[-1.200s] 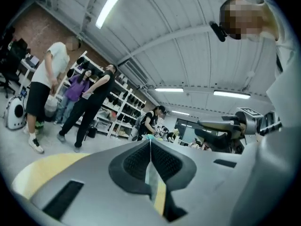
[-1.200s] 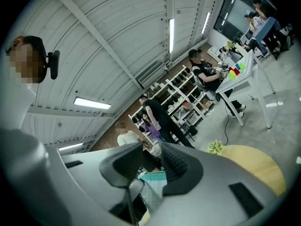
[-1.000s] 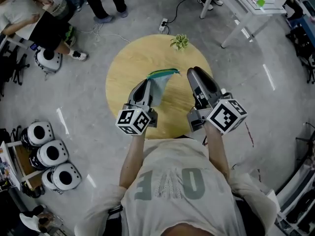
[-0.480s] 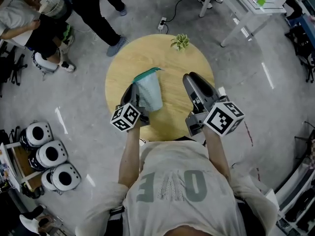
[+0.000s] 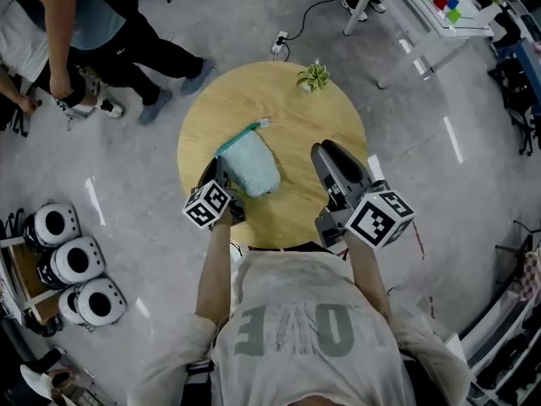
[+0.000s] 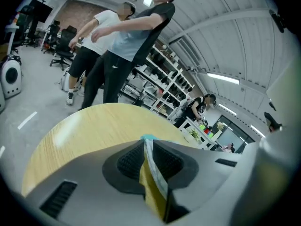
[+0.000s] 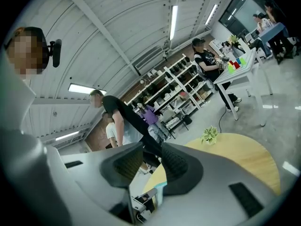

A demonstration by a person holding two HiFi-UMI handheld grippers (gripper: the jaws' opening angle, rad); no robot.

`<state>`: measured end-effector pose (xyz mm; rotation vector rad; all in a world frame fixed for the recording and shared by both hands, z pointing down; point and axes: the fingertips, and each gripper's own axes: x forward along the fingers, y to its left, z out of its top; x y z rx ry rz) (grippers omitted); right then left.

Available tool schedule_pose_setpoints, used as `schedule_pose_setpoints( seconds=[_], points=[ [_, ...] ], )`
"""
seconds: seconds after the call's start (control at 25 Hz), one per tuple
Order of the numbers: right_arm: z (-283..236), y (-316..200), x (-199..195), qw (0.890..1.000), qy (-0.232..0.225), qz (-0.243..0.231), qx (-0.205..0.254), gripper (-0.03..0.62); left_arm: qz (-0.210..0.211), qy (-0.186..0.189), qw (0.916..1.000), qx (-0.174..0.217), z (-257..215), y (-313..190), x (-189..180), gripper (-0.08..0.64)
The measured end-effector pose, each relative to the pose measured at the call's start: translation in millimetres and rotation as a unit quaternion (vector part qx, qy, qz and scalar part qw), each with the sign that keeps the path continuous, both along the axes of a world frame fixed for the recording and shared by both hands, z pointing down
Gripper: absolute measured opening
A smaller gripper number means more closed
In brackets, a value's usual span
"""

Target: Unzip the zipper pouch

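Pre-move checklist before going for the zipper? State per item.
1. Left gripper clamped on the pouch: ok, fabric is pinched between its shut jaws.
2. Pouch down on the table: ok, it appears to lie flat.
3. Right gripper open and empty: ok, jaws apart with nothing between them.
4. Right gripper at the zipper: not ok, it hangs to the pouch's right, apart from it.
5. Zipper pull located: cannot tell, too small in the head view; a pale bit shows at the green edge's far end.
6. Plant out of the way: ok, at the table's far edge.
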<state>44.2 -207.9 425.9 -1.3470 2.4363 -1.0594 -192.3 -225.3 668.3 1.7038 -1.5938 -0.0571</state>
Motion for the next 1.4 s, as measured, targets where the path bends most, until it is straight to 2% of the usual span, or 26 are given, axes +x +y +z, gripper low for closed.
schedule_pose_setpoints(
  seconds=[0.08, 0.28, 0.48, 0.64, 0.8, 0.88, 0.96, 1.16, 1.24, 1.4],
  points=[
    [1, 1, -3, 1.000, 0.002, -0.003, -0.001, 0.132, -0.002, -0.002, 1.0000, -0.007, 4, 2, -2, 0.034],
    [0, 2, -9, 1.000, 0.004, -0.010, 0.002, 0.132, -0.010, 0.008, 0.9999, -0.010, 2, -1, -3, 0.147],
    [-7, 1, -14, 1.000, 0.005, -0.022, 0.018, 0.132, -0.026, -0.007, 0.9996, -0.004, -11, -7, -13, 0.183],
    [-16, -4, -19, 0.999, 0.016, -0.027, 0.037, 0.132, -0.032, -0.022, 0.9985, 0.038, -49, -26, -23, 0.183],
    [-35, -15, -27, 0.995, 0.046, -0.034, 0.079, 0.132, -0.026, -0.061, 0.9903, 0.122, -126, -51, -30, 0.183],
    [-47, -21, -32, 0.991, 0.069, -0.036, 0.106, 0.132, -0.020, -0.090, 0.9802, 0.175, -177, -59, -30, 0.183],
    [-59, -28, -38, 0.986, 0.087, -0.040, 0.135, 0.132, -0.015, -0.129, 0.9641, 0.232, -234, -60, -28, 0.183],
    [-88, -30, -58, 0.972, 0.118, -0.044, 0.198, 0.101, -0.006, -0.218, 0.9103, 0.352, -354, -23, -11, 0.167],
    [-97, -26, -66, 0.967, 0.124, -0.048, 0.216, 0.089, -0.006, -0.239, 0.8932, 0.381, -383, -3, -1, 0.155],
    [-110, -16, -76, 0.955, 0.148, -0.048, 0.253, 0.075, -0.003, -0.290, 0.8670, 0.405, -410, 34, 21, 0.081]
  ],
)
